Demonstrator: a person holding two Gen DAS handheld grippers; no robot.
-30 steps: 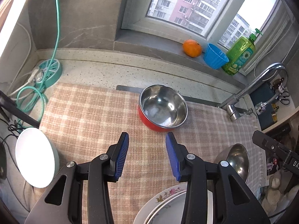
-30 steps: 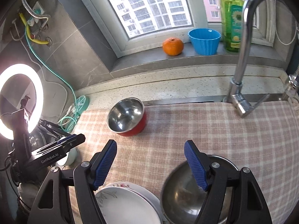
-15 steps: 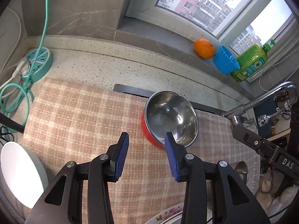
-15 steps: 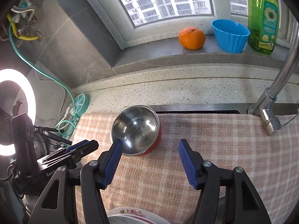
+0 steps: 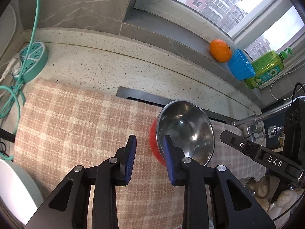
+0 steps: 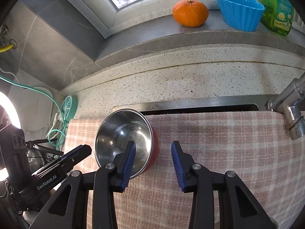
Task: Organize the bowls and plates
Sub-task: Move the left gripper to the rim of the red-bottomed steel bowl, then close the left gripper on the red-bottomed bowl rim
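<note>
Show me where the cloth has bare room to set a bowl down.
Bare plaid cloth lies left of the red steel bowl, up to the teal power hub. More lies between the bowl and the faucet. It is crowded at the bowl, where both open tongs converge.

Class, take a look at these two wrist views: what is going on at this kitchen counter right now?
A person holds a two-finger gripper in each hand over a checked cloth. Both the left gripper and the right gripper are open and straddle opposite sides of the rim of the steel bowl with a red outside, which rests on the cloth. Neither has closed on it yet. An orange and a blue cup sit on the windowsill.
</note>
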